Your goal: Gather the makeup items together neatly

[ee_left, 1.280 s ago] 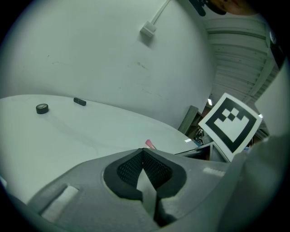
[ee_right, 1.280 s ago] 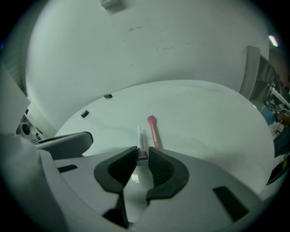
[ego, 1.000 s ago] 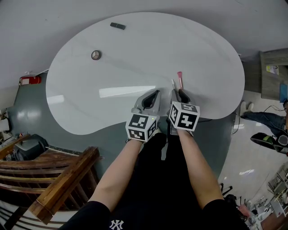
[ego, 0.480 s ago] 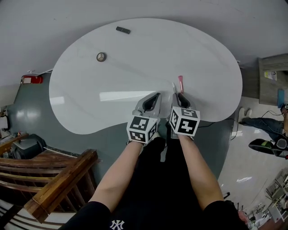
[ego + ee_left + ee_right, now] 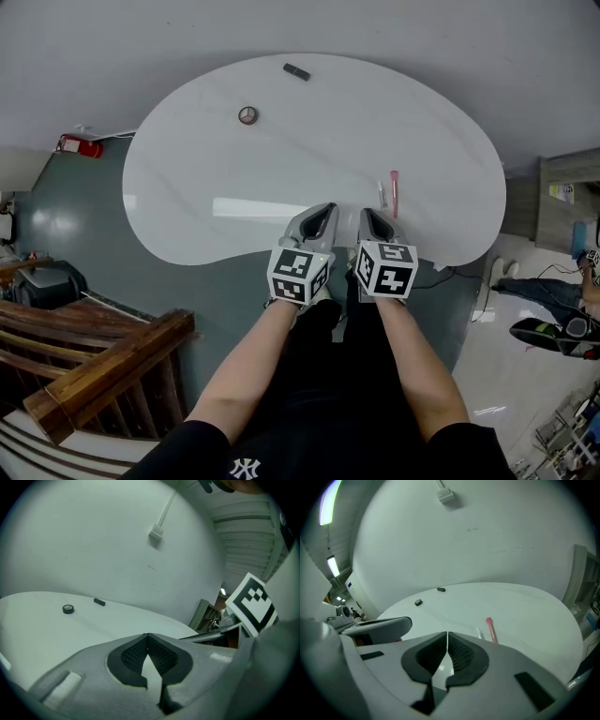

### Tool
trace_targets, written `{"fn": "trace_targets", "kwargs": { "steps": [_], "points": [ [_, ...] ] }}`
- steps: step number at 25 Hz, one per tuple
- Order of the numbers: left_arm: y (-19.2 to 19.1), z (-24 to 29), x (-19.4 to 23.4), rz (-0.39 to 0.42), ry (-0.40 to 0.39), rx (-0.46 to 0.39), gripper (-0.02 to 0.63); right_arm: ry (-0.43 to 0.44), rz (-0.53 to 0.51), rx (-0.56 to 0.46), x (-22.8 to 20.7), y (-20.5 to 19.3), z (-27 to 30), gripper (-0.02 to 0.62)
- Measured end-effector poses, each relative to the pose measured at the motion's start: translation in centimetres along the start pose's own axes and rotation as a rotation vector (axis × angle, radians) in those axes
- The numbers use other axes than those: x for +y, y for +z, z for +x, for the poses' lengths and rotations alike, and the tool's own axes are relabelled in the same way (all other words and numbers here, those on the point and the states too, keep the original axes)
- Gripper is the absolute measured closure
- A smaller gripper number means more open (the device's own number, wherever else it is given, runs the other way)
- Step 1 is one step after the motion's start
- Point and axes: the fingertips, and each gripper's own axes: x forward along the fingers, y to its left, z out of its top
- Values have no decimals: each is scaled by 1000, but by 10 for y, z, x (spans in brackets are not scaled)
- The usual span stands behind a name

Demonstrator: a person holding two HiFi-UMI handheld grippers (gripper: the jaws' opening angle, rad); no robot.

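Observation:
On the white table (image 5: 234, 178) a pink makeup stick (image 5: 394, 193) lies beside a thin white one (image 5: 382, 194), near the front right edge. A small round compact (image 5: 247, 115) and a dark bar-shaped item (image 5: 296, 71) sit far back. My left gripper (image 5: 322, 212) and right gripper (image 5: 372, 216) hover side by side over the near edge. The right gripper's tips stop short of the two sticks. In the left gripper view the left gripper (image 5: 148, 634) is shut and empty. The right gripper (image 5: 447, 633) has just been closing, with nothing between its pads. The pink stick (image 5: 491, 629) lies just beyond its tips.
A wooden railing (image 5: 112, 370) runs at the lower left, below the table. A red object (image 5: 79, 145) lies on the floor at the left. A cabinet (image 5: 567, 192) stands to the right of the table. The wall behind is plain grey.
Both grippers have drawn back toward the table's near edge and risen. The right gripper's tips have pulled away from the two sticks, which stay on the table.

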Motion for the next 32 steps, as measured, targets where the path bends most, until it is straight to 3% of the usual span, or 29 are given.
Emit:
{"fn": "trace_targets", "kwargs": {
  "steps": [17,26,32],
  "points": [
    [39,-133,69,-11,170,-161,598,213,-240,-109,169,26,-32,574],
    [61,-173,103,-34,228,-206,598,274,-334,-146,224,46,-34,574],
    [72,-168,129,-57,250,-219,598,285,-354,-147,236,66,-6,572]
  ]
}}
